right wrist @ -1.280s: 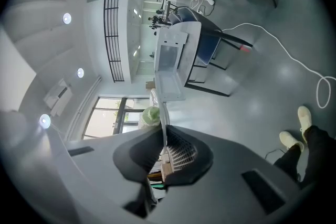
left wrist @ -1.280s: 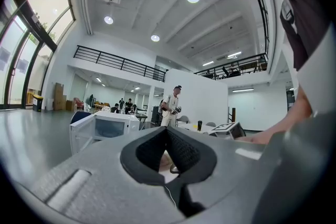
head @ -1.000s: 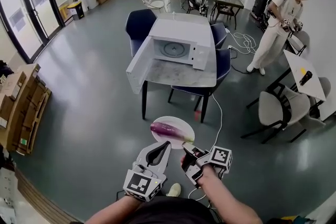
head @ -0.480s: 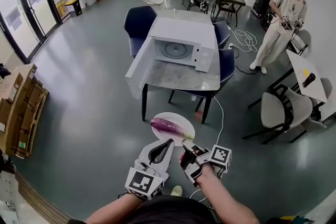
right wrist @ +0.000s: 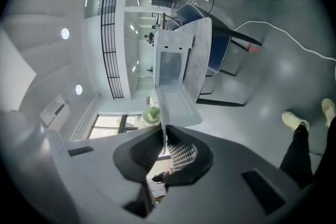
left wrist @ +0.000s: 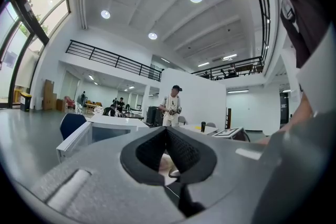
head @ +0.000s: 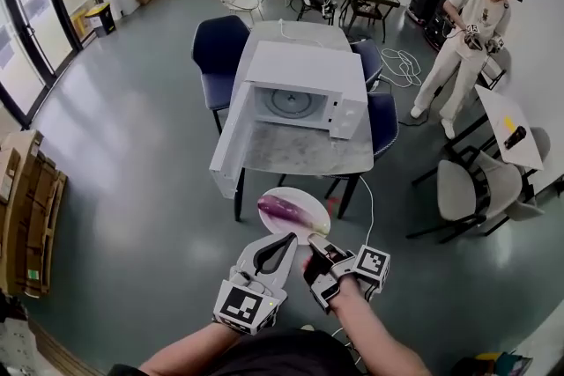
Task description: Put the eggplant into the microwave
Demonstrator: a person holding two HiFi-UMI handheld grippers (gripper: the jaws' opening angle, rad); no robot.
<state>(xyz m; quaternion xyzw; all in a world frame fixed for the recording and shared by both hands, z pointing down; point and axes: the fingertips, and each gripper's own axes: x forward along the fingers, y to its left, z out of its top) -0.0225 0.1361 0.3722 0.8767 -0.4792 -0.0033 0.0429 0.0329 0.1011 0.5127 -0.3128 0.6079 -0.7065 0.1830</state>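
Observation:
A purple eggplant (head: 284, 209) lies on a white plate (head: 313, 205) held in the air just short of the marble table (head: 300, 152). My right gripper (head: 315, 243) is shut on the plate's near rim; in the right gripper view the plate (right wrist: 157, 105) runs edge-on between the jaws (right wrist: 164, 131), with the eggplant's green end (right wrist: 152, 113) beside it. My left gripper (head: 286, 239) is shut and holds nothing, its tips at the plate's near-left edge. The white microwave (head: 304, 88) stands on the table with its door (head: 231, 132) swung open to the left and its cavity showing.
Dark blue chairs (head: 220, 48) surround the table. A white cable (head: 368, 207) trails over the grey floor to the right. A person in white (head: 463, 40) stands at the far right near a white table (head: 507, 123) and chair (head: 463, 189). Cardboard shelving (head: 31, 207) lines the left wall.
Both grippers and the plate with the eggplant have moved forward toward the table; the microwave and table now look larger and closer. The grip on the plate is unchanged.

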